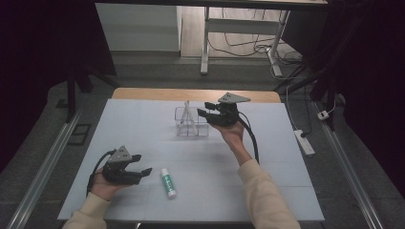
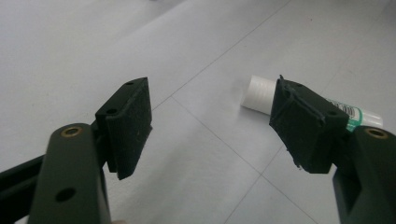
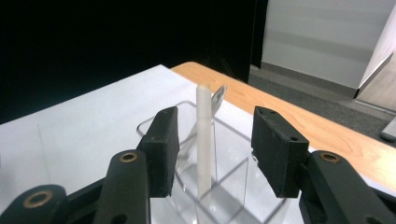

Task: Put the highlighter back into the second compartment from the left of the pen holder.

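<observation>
Both grippers gape empty: the left gripper (image 1: 143,163) may roll the tube (image 1: 168,182); the right gripper (image 1: 206,109) may topple the clear organizer (image 1: 180,125).

White tube (image 1: 168,182) with green band and label, clear plastic holder (image 1: 192,123), white stick (image 3: 203,140), pale blue-white table cover (image 1: 143,133), black grippers (image 1: 135,172).

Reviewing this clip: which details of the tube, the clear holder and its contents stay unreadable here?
- Tube: its label end sits behind a finger in the left gripper view; print too small in the high view.
- Clear holder: base cut off by the bottom edge in the right gripper view.
- White stick and the clear item behind it: identity unclear, too small and see-through.
</observation>
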`<state>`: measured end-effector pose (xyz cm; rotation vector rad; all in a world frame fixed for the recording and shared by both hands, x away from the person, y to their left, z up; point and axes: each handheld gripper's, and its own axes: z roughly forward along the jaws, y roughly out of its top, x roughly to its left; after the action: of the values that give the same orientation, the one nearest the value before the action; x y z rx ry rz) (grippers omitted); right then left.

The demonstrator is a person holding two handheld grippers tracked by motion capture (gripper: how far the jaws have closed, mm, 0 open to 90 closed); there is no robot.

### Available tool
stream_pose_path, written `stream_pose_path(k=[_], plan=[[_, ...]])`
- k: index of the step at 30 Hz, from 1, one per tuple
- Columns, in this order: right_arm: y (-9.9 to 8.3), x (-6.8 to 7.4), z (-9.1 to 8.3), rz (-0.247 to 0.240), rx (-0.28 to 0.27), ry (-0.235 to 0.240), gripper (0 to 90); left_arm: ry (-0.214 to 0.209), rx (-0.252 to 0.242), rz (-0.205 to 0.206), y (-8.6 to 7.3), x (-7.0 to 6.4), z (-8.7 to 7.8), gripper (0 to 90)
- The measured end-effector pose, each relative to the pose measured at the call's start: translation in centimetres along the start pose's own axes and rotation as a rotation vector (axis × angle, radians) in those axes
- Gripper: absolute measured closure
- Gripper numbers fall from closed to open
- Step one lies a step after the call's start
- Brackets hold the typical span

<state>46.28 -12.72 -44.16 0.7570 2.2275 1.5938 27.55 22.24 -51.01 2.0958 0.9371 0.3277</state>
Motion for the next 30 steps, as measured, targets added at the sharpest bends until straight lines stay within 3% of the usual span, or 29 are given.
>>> stream_pose_path(k=[17,30], plan=[[-3.8,0.4,-6.5,-0.005,0.104,0.012,48.0,0.000,-0.001,0.000,0.0,-0.1,0.0,29.7],[-6.8,0.5,-11.5,-0.001,0.190,-0.016,44.8,0.002,-0.004,-0.001,0.1,0.1,-0.1,29.8]])
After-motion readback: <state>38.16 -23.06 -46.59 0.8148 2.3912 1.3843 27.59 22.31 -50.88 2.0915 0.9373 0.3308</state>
